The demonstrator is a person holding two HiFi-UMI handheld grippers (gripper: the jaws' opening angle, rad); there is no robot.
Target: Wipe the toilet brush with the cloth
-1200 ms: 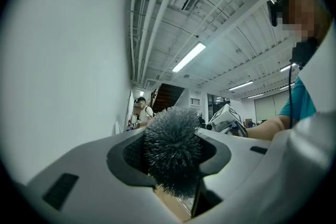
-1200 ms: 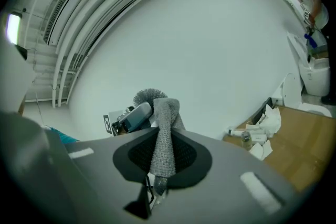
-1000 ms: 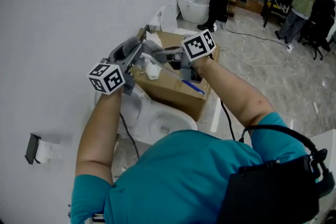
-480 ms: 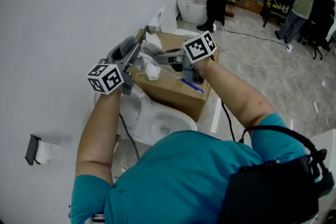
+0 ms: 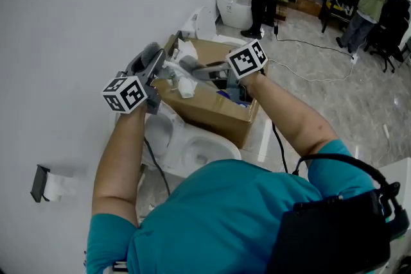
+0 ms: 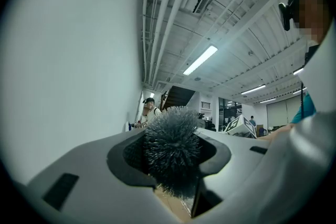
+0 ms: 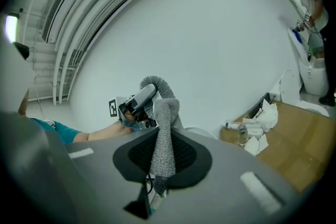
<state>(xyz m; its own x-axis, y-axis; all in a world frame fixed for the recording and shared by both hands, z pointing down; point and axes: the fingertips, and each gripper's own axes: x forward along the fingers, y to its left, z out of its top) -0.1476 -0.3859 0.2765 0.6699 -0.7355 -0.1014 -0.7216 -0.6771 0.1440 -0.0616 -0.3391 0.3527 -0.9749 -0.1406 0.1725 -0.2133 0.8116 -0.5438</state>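
Observation:
The toilet brush's grey bristle head (image 6: 172,148) sticks up between the jaws of my left gripper (image 6: 170,168), which is shut on the brush. A grey knitted cloth (image 7: 164,136) is pinched in my right gripper (image 7: 163,165) and stands up from its jaws. In the right gripper view the cloth's top reaches the brush head (image 7: 157,84), with the left gripper (image 7: 134,102) just behind. In the head view the left gripper (image 5: 157,59) and the right gripper (image 5: 192,67) face each other above the box, and the cloth (image 5: 188,63) is between them.
A cardboard box (image 5: 212,109) with white tissues (image 5: 185,83) and a small bottle (image 7: 241,134) sits under the grippers. A white toilet (image 5: 192,151) stands below it against the wall. A paper holder (image 5: 45,183) hangs at the left. People and another toilet (image 5: 234,6) are at the back.
My left gripper has tipped slightly and its marker cube has drifted a little to the left. The right gripper has stayed put. The person at the far toilet has shifted.

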